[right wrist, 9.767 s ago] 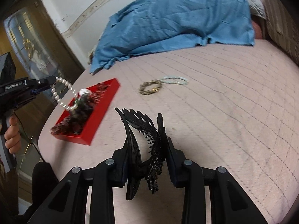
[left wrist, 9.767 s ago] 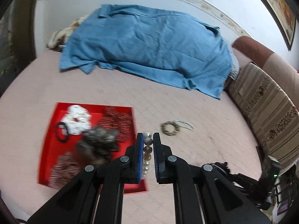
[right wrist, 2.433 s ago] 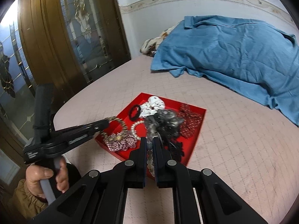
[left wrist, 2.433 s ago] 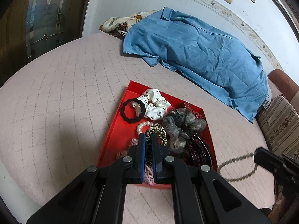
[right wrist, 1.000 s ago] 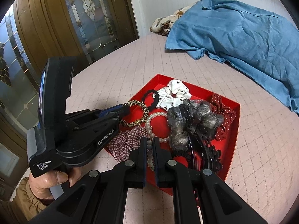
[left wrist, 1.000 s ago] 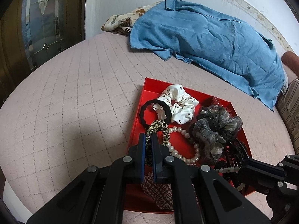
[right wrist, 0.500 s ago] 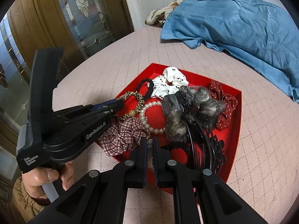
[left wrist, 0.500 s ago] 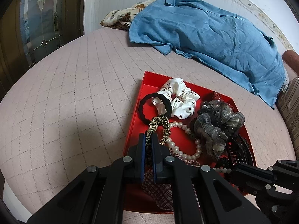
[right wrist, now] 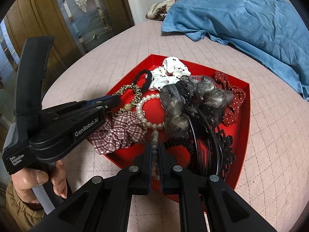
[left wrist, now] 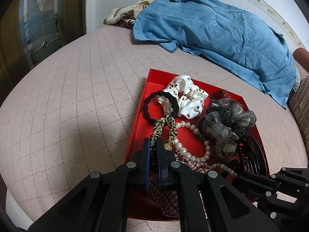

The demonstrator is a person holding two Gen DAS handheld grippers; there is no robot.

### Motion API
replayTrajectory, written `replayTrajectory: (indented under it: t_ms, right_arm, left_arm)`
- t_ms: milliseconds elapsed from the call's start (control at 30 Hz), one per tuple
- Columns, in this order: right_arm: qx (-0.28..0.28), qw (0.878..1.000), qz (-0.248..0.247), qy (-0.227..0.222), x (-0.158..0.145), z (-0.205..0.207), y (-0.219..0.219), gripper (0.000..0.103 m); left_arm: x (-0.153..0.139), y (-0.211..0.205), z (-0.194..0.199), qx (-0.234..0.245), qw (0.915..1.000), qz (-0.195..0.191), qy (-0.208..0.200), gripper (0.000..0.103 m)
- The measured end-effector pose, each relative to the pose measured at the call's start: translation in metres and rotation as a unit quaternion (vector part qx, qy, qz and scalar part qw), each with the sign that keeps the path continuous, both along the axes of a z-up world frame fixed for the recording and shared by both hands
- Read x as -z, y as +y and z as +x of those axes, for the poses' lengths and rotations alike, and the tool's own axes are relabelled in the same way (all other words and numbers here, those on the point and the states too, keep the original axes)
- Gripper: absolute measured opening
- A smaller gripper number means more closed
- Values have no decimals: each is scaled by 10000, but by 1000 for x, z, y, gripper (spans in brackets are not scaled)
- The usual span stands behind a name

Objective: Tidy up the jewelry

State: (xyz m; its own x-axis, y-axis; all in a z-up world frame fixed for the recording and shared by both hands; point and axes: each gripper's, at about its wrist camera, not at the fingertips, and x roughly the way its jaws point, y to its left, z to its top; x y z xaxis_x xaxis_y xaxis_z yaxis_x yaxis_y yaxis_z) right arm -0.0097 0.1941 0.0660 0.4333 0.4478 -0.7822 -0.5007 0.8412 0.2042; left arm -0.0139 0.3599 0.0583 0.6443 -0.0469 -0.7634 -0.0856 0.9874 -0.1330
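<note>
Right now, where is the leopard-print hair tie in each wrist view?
Left wrist: leopard-print hair tie at centre, clamped in the left gripper, looping up over the red tray.
Right wrist: left of centre, at the left gripper's tip.
Shared landmark: white spotted scrunchie.

One red tray [right wrist: 243,127] is sitting on the pink quilted bed [left wrist: 77,96]. Five scrunchies are lying or hanging in it: one white with black spots [left wrist: 188,98], one grey and sheer [right wrist: 193,100], one dark red with white dots [right wrist: 231,100], one plaid [right wrist: 119,131] and one leopard-print [left wrist: 164,127]. One plain black hair tie [left wrist: 160,108] is lying beside them. Two bead strands are showing: one pearl bracelet [left wrist: 193,141] and one second beaded strand [right wrist: 154,147]. At least one black comb-like hair clip [right wrist: 208,148] is resting there, the exact number being unclear. One blue cloth [left wrist: 222,31] and one floral cloth [left wrist: 125,17] are lying farther back. Two grippers are showing, the left gripper [left wrist: 153,148] and the right gripper [right wrist: 154,152], and one hand [right wrist: 36,181] is showing.
</note>
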Motion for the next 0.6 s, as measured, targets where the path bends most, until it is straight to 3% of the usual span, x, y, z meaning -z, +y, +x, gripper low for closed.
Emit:
replayTrajectory:
  t_ms: [433,600]
  right_arm:
    - [8,10000,-17,12,3,-1,0,8]
    - [10,9997,-29,-238,-9,-5,0,8]
  left_arm:
    - [1,-3,0,44,10000,45,-4,6]
    - [-13,2,-7,116,9988,-338,-348,6]
